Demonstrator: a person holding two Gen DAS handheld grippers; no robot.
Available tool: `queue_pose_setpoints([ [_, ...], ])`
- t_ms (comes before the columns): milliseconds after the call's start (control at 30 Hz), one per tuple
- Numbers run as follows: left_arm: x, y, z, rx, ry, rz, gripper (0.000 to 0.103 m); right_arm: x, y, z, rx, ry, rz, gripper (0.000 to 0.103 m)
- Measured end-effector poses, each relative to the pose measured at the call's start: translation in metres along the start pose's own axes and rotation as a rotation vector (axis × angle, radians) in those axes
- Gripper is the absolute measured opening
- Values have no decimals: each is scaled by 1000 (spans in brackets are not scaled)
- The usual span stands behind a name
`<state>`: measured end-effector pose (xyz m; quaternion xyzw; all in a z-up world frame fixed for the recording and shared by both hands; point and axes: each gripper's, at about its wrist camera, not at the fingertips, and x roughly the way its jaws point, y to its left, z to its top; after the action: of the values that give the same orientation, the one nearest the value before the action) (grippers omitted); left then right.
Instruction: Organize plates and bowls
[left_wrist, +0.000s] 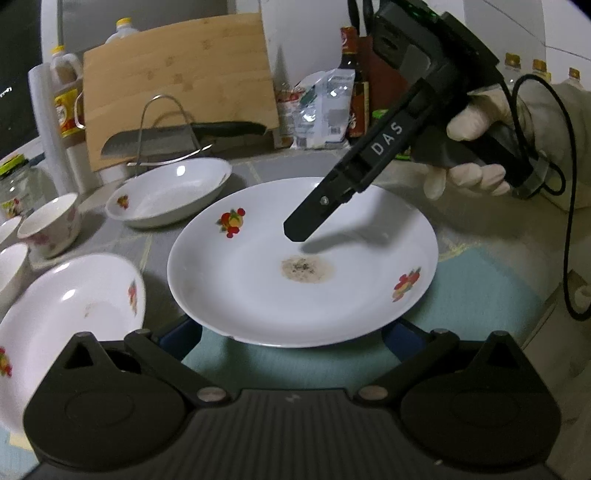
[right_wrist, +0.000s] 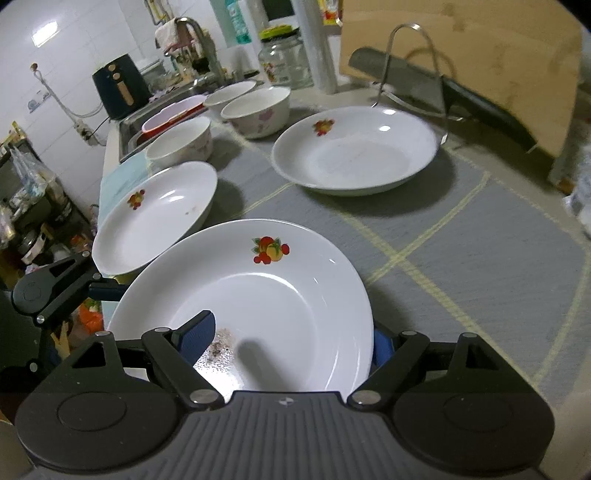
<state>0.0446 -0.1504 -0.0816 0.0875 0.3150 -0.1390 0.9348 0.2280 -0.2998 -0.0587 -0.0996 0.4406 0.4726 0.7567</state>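
Observation:
A large white plate (left_wrist: 258, 280) (right_wrist: 280, 295) with fruit decals and a brown stain in its middle sits raised and tilted over the counter. My right gripper (right_wrist: 291, 339) (left_wrist: 299, 236) is shut on its rim: one blue pad (right_wrist: 199, 332) lies inside the plate, the other finger (right_wrist: 382, 347) sits behind and under the rim. A gloved hand (left_wrist: 472, 173) holds that gripper. My left gripper (left_wrist: 291, 338) stands open, jaws wide; the plate's near rim hides its fingertips. Its finger (right_wrist: 107, 290) reaches under the plate's left edge.
Two more fruit-decal plates (right_wrist: 354, 151) (right_wrist: 155, 214) lie on the grey mat. Three bowls (right_wrist: 255, 107) (right_wrist: 181, 144) (right_wrist: 229, 92) stand near the sink (right_wrist: 133, 125). A wire rack (right_wrist: 413, 62) with a knife (left_wrist: 184, 136), a cutting board (left_wrist: 177, 74), jar (right_wrist: 284, 62) and bottles line the back.

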Motion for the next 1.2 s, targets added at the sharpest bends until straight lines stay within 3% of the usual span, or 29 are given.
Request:
queue_pose_setpoints([
  [600, 70, -10, 50, 88, -65, -116, 102, -39, -68, -20, 124, -81, -170, 88],
  [1200, 113, -19, 65, 145, -58, -130, 102, -38, -99, -24, 164, -101, -249, 88],
])
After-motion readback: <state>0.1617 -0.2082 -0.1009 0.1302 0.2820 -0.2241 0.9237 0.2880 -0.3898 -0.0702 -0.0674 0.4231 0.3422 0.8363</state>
